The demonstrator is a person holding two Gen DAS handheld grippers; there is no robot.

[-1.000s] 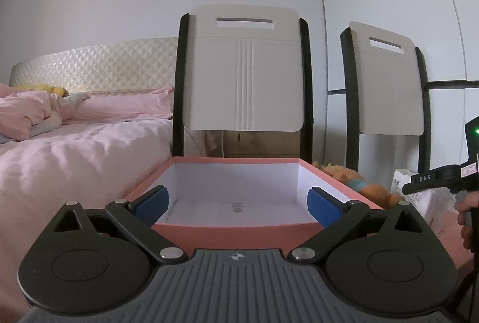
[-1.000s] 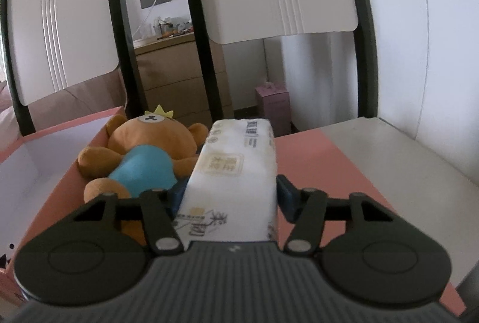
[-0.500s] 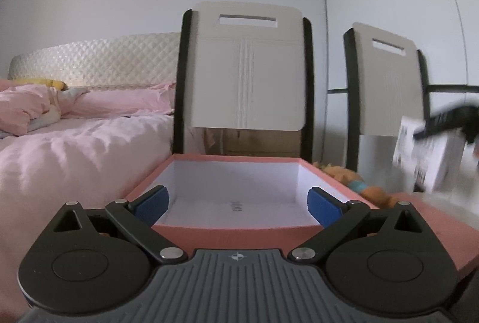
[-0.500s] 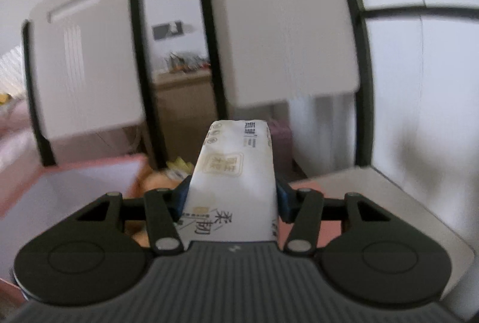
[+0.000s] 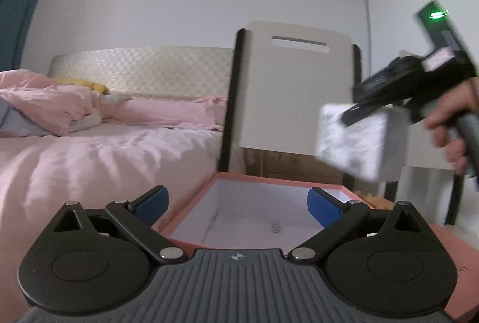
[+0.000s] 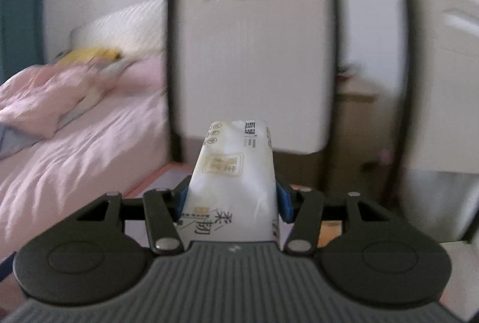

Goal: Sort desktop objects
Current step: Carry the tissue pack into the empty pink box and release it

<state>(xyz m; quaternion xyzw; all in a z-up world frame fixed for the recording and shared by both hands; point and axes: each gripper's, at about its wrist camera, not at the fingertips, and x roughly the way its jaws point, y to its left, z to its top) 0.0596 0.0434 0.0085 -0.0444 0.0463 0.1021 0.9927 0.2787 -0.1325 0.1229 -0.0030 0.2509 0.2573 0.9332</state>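
**Tissue pack lifted above the box**

The white plastic-wrapped tissue pack (image 6: 233, 182) sits clamped between the right hand-held gripper (image 6: 233, 199) pads — in the air, above the right side of the pink open cardboard box (image 5: 191, 215). The left hand-held gripper (image 5: 236, 203) is spread wide and empty at the box's near edge — pink bed (image 5: 89, 155) at left.

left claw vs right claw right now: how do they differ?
The left claw stands wide open with nothing between its blue pads; the right claw is shut on a white tissue pack.

The left claw sits low in front of the open pink box; in the left wrist view the right claw is up in the air, above the box's right side.

Both share the same build: black linkages, blue pads.
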